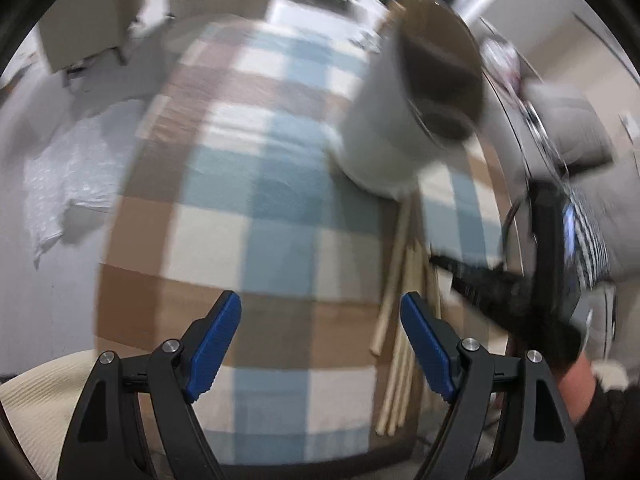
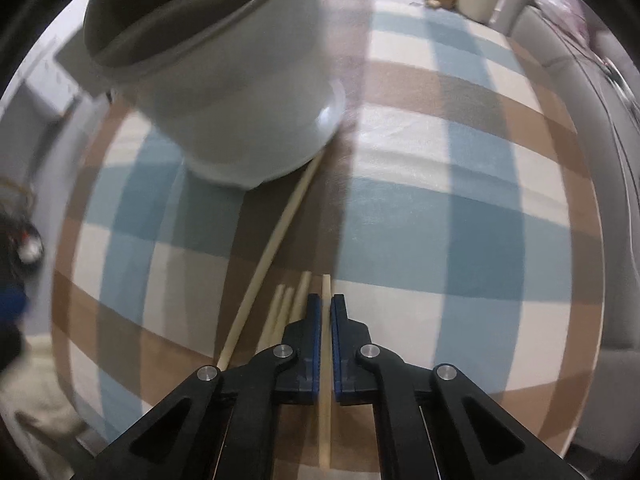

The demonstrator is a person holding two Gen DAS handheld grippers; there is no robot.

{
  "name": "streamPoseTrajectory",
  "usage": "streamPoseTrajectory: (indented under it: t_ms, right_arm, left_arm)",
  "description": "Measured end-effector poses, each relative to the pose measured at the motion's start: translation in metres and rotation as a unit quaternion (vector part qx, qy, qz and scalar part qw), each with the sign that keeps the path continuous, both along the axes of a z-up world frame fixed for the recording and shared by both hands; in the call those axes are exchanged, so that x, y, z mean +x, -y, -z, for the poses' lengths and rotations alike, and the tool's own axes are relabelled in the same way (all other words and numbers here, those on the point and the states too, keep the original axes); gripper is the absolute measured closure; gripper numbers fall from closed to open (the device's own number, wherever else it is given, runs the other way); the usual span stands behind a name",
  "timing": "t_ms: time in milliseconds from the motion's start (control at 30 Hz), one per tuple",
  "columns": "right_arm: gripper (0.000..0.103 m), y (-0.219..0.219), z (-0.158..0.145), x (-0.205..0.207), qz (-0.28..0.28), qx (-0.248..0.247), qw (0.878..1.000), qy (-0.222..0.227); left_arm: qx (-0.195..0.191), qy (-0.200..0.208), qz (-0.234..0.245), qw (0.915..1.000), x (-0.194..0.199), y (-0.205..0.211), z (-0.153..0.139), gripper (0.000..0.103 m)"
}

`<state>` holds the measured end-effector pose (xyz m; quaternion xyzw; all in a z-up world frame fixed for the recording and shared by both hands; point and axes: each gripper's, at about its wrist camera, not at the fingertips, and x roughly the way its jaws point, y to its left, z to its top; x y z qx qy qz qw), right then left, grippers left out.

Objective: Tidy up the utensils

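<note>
A tall white holder cup (image 1: 384,120) with a dark inside stands on the checked tablecloth (image 1: 256,184); in the right wrist view the cup (image 2: 240,92) fills the upper left. Several pale wooden chopsticks (image 1: 400,320) lie loose below the cup. My right gripper (image 2: 326,306) is shut on one chopstick (image 2: 325,420), which runs straight between its blue pads; other chopsticks (image 2: 280,312) lie just left of it, one long one (image 2: 276,236) reaching the cup's base. My left gripper (image 1: 320,312) is open over bare cloth, left of the chopsticks. The right gripper's black body (image 1: 520,292) shows blurred at right.
The round table carries a blue, brown and cream checked cloth (image 2: 440,220). Crumpled white plastic (image 1: 72,184) lies on the floor at left, with chairs (image 1: 92,12) beyond. A grey sofa (image 2: 560,52) stands past the table's right side. A hand (image 1: 576,384) holds the right tool.
</note>
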<state>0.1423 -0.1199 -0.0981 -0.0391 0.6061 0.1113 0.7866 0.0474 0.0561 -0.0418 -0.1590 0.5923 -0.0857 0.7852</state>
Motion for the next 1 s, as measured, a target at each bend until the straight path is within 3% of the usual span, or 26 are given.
streamPoseTrajectory:
  t_ms: [133, 233, 433, 500, 667, 867, 1000]
  right_arm:
    - [0.099, 0.044, -0.021, -0.013, 0.037, 0.076, 0.996, 0.030]
    - [0.100, 0.076, -0.030, -0.025, 0.069, 0.120, 0.989, 0.045]
    - [0.100, 0.112, -0.052, -0.031, 0.096, 0.167, 0.978, 0.076]
    - [0.100, 0.121, -0.054, -0.037, 0.104, 0.176, 0.976, 0.073]
    - [0.100, 0.140, -0.050, -0.040, 0.118, 0.191, 0.972, 0.066]
    - [0.100, 0.138, -0.056, -0.042, 0.103, 0.198, 0.972, 0.078]
    - [0.100, 0.139, -0.057, -0.041, 0.105, 0.206, 0.970, 0.079]
  left_arm:
    - [-0.034, -0.027, 0.059, 0.9973, -0.007, 0.034, 0.013, 0.027]
    - [-0.038, -0.046, 0.092, 0.9940, -0.010, 0.060, 0.023, 0.040]
    - [0.043, -0.091, 0.120, 0.9877, -0.015, 0.096, 0.054, 0.063]
    - [0.104, -0.095, 0.108, 0.9841, -0.017, 0.098, 0.060, 0.076]
    - [0.107, -0.093, 0.096, 0.9852, -0.018, 0.095, 0.059, 0.077]
    - [0.078, -0.081, 0.102, 0.9885, -0.026, 0.107, 0.049, 0.075]
    - [0.109, -0.088, 0.113, 0.9836, -0.035, 0.108, 0.059, 0.069]
